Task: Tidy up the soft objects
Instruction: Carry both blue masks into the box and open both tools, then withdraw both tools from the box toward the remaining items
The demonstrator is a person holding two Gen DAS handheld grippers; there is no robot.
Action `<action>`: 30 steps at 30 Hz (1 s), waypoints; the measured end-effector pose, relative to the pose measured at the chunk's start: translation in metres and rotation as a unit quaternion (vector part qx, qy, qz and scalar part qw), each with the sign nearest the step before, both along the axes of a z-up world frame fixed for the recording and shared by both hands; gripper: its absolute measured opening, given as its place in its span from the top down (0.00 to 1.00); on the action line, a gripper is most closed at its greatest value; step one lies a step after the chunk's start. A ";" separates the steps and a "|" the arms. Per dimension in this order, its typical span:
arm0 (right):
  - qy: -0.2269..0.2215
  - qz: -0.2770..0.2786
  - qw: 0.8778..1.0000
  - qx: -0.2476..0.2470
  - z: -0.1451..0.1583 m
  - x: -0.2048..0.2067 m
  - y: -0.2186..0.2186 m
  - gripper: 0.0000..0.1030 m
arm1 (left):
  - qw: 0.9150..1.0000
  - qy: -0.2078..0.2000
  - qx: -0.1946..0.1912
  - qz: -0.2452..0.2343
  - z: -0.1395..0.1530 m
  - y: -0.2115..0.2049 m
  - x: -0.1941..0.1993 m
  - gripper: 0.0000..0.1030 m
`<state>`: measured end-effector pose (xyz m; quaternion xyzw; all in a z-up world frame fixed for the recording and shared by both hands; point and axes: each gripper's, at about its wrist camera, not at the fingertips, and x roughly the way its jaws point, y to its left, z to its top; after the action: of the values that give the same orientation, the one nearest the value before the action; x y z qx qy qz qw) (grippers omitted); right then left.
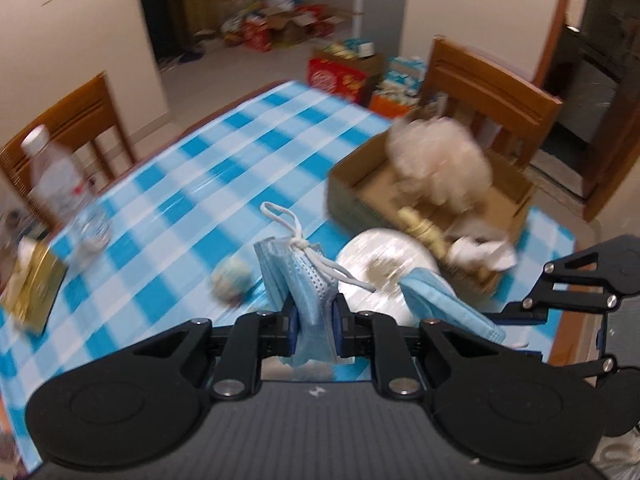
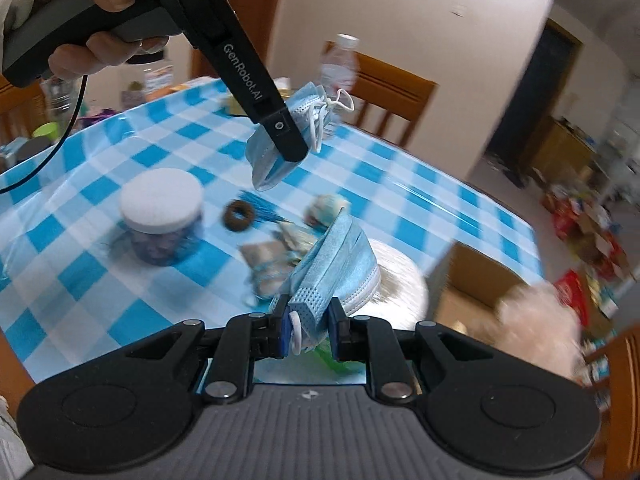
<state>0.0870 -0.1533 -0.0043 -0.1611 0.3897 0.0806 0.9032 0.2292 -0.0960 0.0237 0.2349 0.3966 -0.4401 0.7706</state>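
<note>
Left gripper (image 1: 314, 330) is clamped on one folded mask (image 1: 298, 276), right gripper (image 2: 308, 332) on a second mask (image 2: 340, 258), both in the air above the table (image 1: 168, 184). Carry both right to the box (image 1: 400, 188) (fluffy toy already inside), hold the pinch until over it, watch the dangling loops.
</note>
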 end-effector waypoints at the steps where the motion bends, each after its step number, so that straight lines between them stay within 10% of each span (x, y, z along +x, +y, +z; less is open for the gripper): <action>1: -0.002 -0.010 1.000 -0.002 0.002 -0.003 -0.006 0.79 | 1.000 -0.001 -0.003 -0.008 0.001 -0.010 -0.002 0.86; 15: -0.019 -0.123 0.992 -0.012 0.005 -0.026 -0.091 0.79 | 0.998 0.029 -0.027 -0.046 -0.027 -0.155 0.012 0.85; 17: -0.018 -0.136 0.990 -0.010 0.003 -0.028 -0.102 0.79 | 0.999 0.027 -0.027 -0.038 -0.035 -0.169 0.017 0.74; 19: -0.017 -0.150 0.989 -0.008 0.001 -0.030 -0.115 0.79 | 0.999 0.023 -0.027 -0.025 -0.041 -0.178 0.022 0.22; 20: -0.016 -0.155 0.988 -0.006 0.000 -0.030 -0.120 0.79 | 0.999 0.021 -0.031 -0.019 -0.042 -0.180 0.023 0.15; 30: -0.013 -0.193 0.981 0.007 -0.011 -0.023 -0.161 0.79 | 0.999 -0.002 -0.023 -0.024 -0.032 -0.168 0.015 0.13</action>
<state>0.0644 -0.3142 -0.0149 -0.0777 0.4009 -0.0947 0.9079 0.2444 -0.2639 -0.0079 0.2279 0.3791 -0.4672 0.7656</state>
